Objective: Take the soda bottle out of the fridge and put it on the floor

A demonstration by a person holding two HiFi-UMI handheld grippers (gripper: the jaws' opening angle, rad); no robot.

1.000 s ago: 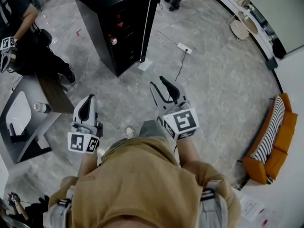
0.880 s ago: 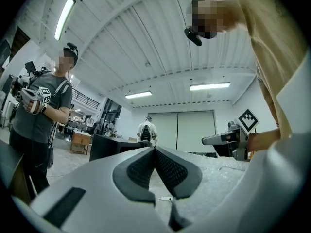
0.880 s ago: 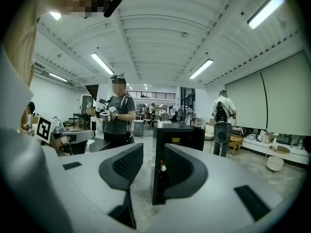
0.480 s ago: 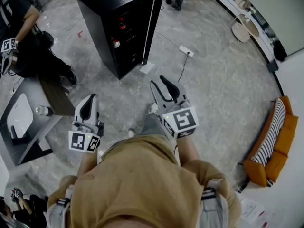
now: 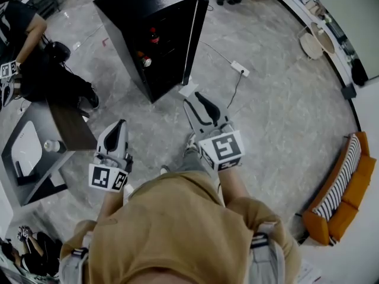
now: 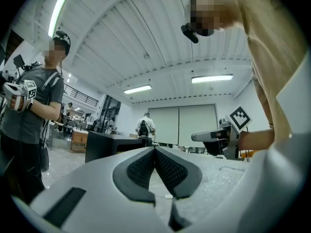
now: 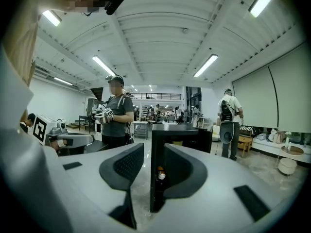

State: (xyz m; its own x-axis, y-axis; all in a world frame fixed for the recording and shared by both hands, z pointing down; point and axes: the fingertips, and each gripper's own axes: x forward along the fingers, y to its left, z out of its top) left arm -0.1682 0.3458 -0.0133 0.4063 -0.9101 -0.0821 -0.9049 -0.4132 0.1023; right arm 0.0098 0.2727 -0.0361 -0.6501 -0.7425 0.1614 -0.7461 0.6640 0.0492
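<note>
1. The fridge (image 5: 127, 7) stands ahead with its door (image 5: 193, 25) swung open, so the shelves are ready to be reached into.
2. The soda bottle (image 5: 144, 60) lies on a shelf inside, cap end facing out. A second, red-topped bottle (image 5: 154, 36) sits on the shelf above. Neither has been touched.
3. The right gripper (image 7: 153, 152) is held out level and aimed at the open fridge, jaws partly apart with nothing between them. The bottle shows through the gap, well beyond the tips, which looks to me like lining up for the reach.
4. The left gripper (image 6: 155, 152) hangs lower by the person's side, its pads closed together on nothing — idle, I'd say, since the door no longer needs holding.
5. The bare floor (image 5: 278, 117) beside the fridge is where the bottle should end up. A power strip (image 5: 240, 68) and its cord lie there and are worth avoiding.
6. Against a second ago, the fridge sits nearer and lower in the head view and the right gripper's tip has closed on its base — the person is walking in. The right jaws' gap looks unchanged.
</note>
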